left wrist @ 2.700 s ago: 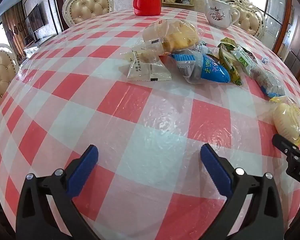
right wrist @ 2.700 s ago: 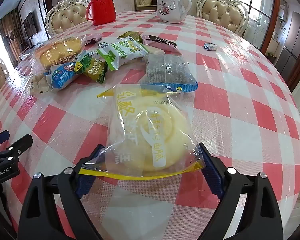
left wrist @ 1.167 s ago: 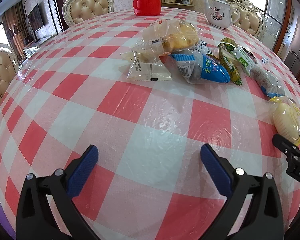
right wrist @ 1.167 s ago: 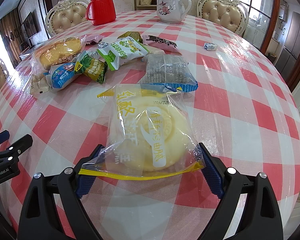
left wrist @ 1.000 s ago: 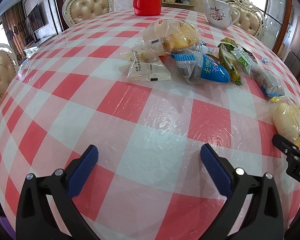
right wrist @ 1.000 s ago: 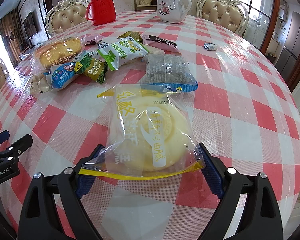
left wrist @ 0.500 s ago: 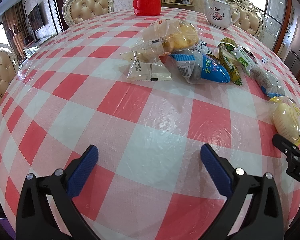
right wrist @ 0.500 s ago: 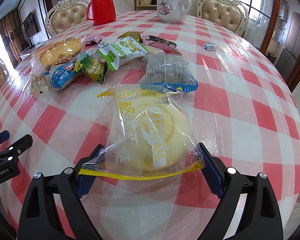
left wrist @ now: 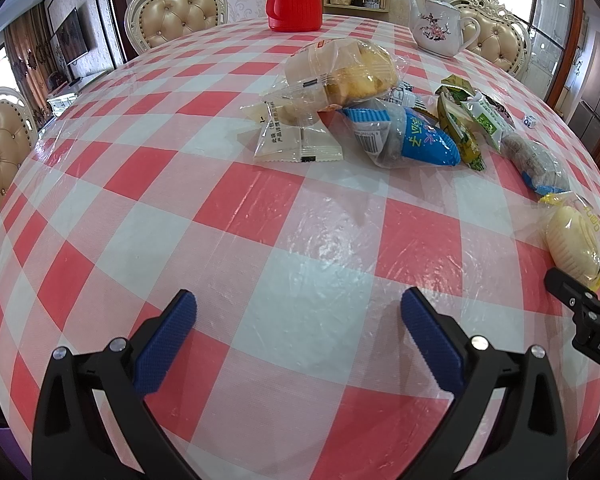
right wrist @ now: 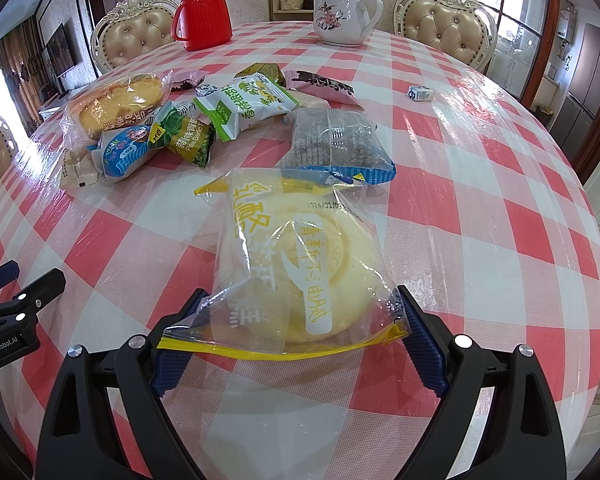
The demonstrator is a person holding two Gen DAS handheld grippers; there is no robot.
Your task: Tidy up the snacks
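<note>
A yellow cake in a clear bag (right wrist: 296,268) lies on the checked table, its near end between the wide-open jaws of my right gripper (right wrist: 296,320); it also shows in the left wrist view (left wrist: 576,244). My left gripper (left wrist: 298,320) is open and empty over bare cloth. A heap of snacks lies beyond: a bread bag (right wrist: 120,104) (left wrist: 340,72), a blue packet (left wrist: 408,140) (right wrist: 126,150), a green garlic-pea packet (right wrist: 186,140), a white-green packet (right wrist: 246,106), a dark cake bag (right wrist: 334,144) and a pink packet (right wrist: 324,86).
A red thermos (right wrist: 202,12) and a white teapot (right wrist: 344,12) stand at the far side. A small wrapped candy (right wrist: 420,93) lies at the right. Padded chairs (left wrist: 176,16) ring the round table (left wrist: 112,168). The table edge drops close on the right.
</note>
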